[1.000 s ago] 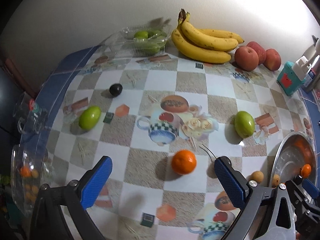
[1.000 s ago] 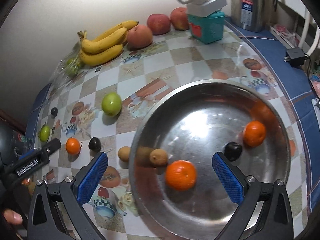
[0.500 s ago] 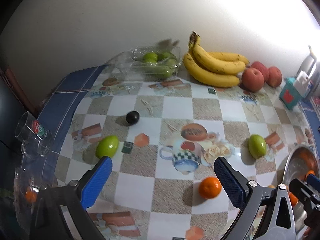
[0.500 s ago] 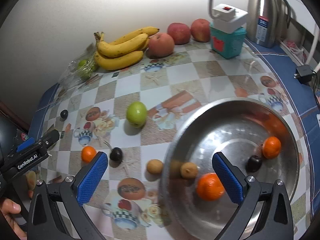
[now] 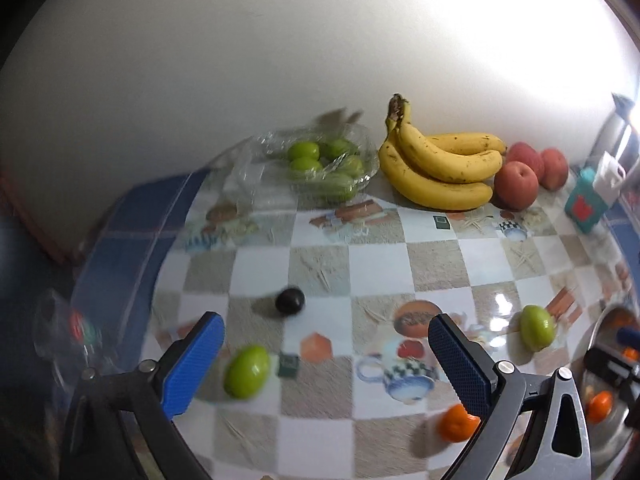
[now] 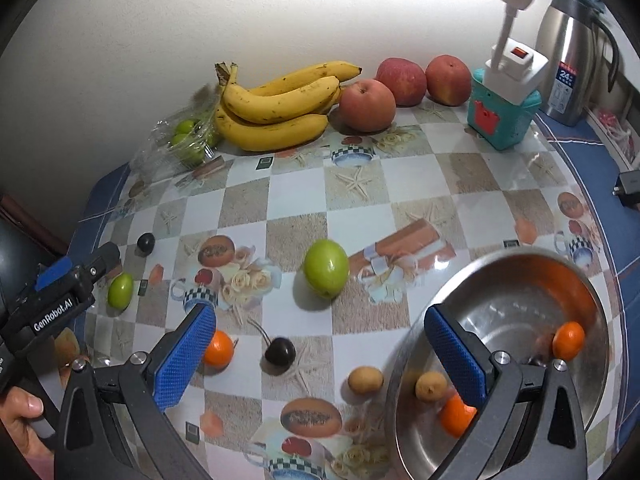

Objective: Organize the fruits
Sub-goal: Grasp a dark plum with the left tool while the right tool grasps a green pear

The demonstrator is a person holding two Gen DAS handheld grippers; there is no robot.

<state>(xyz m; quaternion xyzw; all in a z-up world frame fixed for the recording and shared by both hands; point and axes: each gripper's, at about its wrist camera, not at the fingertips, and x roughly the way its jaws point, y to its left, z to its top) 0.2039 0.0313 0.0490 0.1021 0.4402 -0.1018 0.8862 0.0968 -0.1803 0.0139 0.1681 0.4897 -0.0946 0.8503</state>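
- Risk: both grippers hang above the table with jaws wide apart and nothing between them. Round fruits lie loose on a glossy cloth, so a pad that comes down off-centre would likely roll a fruit away rather than trap it.
- Risk: the cherry is small, dark and has a thin stem; a hard squeeze could bruise it, I judge.
- Risk: the left-wrist view is blurred, so aim from the left gripper looks unsure right now.
- Risk: the bowl sits at 4 o'clock in the right view, near the table's edge; a knock on its rim could tip the fruit already inside.
- Right gripper: the cherry sits between its pads, an orange just by the left pad.
- Left gripper: a green fruit lies near its left pad, at 7 o'clock; a dark plum at 12.
- Fruits look smooth, firm and shiny; bananas and apples rest by the wall at 12 o'clock.
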